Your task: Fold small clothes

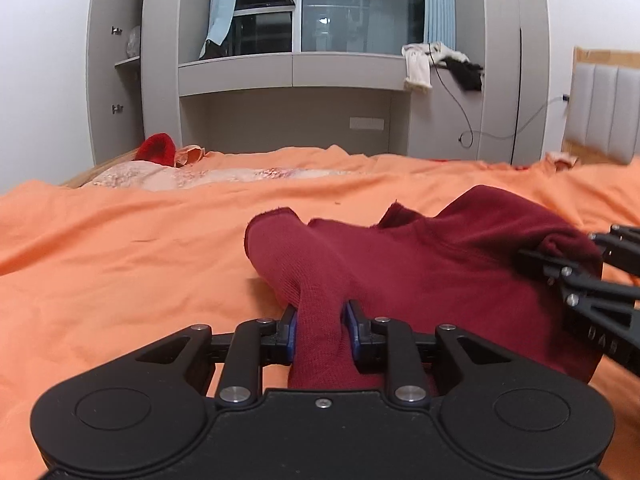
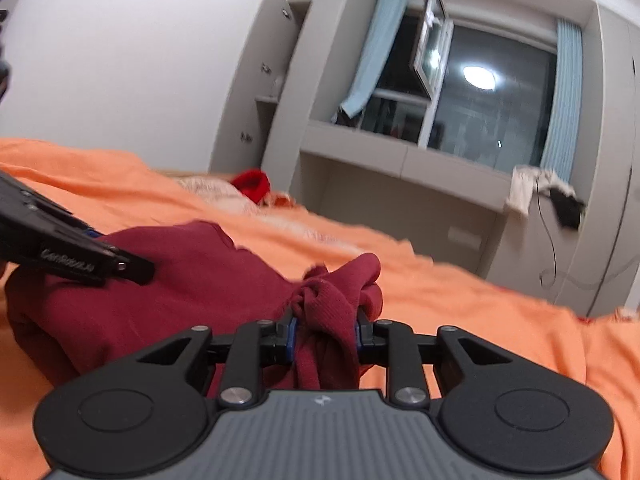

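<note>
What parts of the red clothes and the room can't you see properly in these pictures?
- Red garment: its shape and kind stay unclear; it is bunched up, and the left tool and right tool cover the pinched parts.
- Garment's near end: hidden under each tool's black body in both views.
- Bright red thing far across the bed: too small to name.
- Right wrist view: the room is blurred.

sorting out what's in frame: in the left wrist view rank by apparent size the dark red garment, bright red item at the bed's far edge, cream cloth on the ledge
1. dark red garment, though nearness inflates it
2. bright red item
3. cream cloth, close to the red item, so that order is unsure
</note>
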Action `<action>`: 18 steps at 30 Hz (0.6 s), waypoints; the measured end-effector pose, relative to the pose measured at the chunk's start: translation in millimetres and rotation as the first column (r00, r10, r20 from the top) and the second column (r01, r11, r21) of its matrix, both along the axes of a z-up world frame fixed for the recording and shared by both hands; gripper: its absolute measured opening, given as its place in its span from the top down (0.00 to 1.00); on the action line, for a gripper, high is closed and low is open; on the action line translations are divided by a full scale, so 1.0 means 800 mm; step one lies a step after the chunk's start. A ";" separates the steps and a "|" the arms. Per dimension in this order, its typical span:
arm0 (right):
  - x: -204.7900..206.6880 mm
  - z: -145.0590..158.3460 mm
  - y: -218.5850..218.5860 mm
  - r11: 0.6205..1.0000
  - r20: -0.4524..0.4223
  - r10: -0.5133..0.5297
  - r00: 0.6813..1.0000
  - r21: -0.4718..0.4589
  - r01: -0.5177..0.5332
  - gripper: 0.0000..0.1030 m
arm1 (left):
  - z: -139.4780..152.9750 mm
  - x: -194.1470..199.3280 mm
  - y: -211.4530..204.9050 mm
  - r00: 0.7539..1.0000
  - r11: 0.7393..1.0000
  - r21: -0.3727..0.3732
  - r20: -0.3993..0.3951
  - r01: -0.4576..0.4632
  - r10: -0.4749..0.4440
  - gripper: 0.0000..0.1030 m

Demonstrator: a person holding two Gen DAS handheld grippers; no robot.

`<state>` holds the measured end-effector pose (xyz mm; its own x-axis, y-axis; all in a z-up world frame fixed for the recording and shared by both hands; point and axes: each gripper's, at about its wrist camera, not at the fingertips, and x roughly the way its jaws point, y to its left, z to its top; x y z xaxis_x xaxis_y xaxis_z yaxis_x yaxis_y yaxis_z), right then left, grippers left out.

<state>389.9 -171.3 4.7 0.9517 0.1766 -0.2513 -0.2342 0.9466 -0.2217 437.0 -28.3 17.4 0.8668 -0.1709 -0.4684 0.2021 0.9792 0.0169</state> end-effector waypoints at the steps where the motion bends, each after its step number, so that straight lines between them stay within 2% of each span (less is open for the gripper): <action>1: 0.002 -0.001 -0.005 1.000 -0.017 -0.007 1.000 0.017 0.007 0.72 | 0.000 -0.002 0.000 1.000 1.000 0.002 0.000 0.000 0.000 0.73; 6: 0.009 -0.001 -0.022 0.997 -0.079 -0.018 0.997 0.069 0.024 0.67 | -0.004 -0.004 0.005 1.000 1.000 0.000 -0.016 -0.024 0.024 0.69; 14: 0.006 0.003 -0.022 0.997 -0.088 -0.037 0.995 0.069 0.043 0.57 | 0.000 0.004 0.002 0.998 0.999 -0.012 -0.034 -0.051 0.050 0.62; 18: 0.006 0.004 -0.024 0.996 -0.093 -0.042 0.995 0.074 0.049 0.54 | -0.001 0.004 0.002 0.997 0.998 -0.012 -0.038 -0.066 0.066 0.54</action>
<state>394.4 -190.4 7.6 0.9329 0.1555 -0.3247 -0.2065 0.9700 -0.1286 440.3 -26.7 16.7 0.8584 -0.1201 -0.4987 0.1372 0.9905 -0.0024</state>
